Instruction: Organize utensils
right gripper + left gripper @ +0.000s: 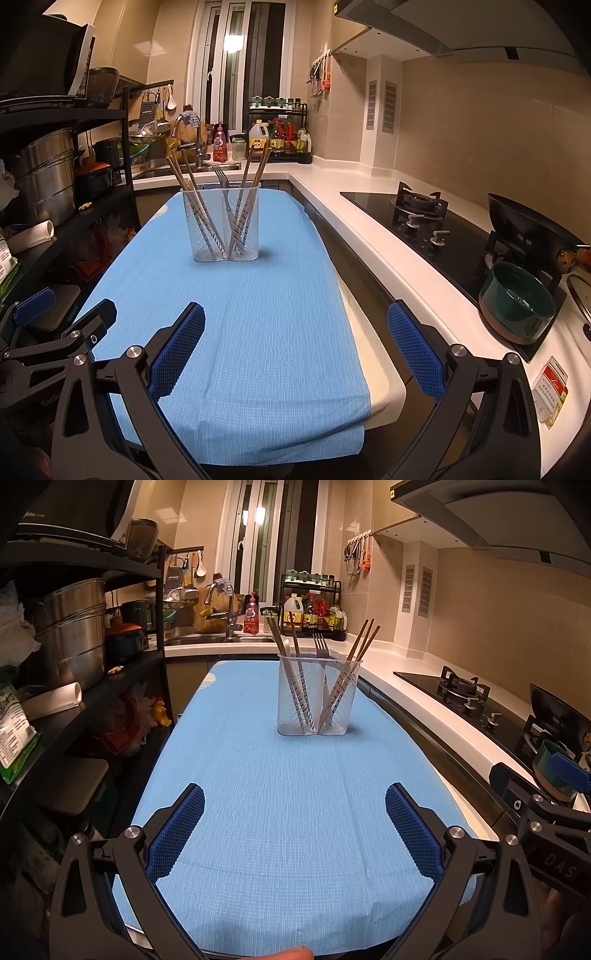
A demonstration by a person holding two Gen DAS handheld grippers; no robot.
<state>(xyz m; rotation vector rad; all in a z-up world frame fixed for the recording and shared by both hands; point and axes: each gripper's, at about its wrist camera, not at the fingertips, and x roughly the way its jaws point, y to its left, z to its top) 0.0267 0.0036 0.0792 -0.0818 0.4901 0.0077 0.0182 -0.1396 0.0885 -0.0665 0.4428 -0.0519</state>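
A clear plastic utensil holder (pixel 318 698) stands upright on the blue cloth (pixel 288 812) toward the far end of the board. It holds several wooden chopsticks (pixel 364 642) and a metal fork (pixel 320 646), leaning in two compartments. The holder also shows in the right wrist view (pixel 225 225). My left gripper (pixel 295 830) is open and empty, near the front of the cloth, well short of the holder. My right gripper (pixel 295 347) is open and empty, beside the left one at the cloth's right front edge.
A black shelf rack (pixel 74 686) with steel pots stands on the left. A white counter (pixel 369 229) with a gas hob (pixel 421 218), a black wok and a green pot (pixel 517 302) runs along the right. The sink and condiment rack (pixel 314 609) are behind.
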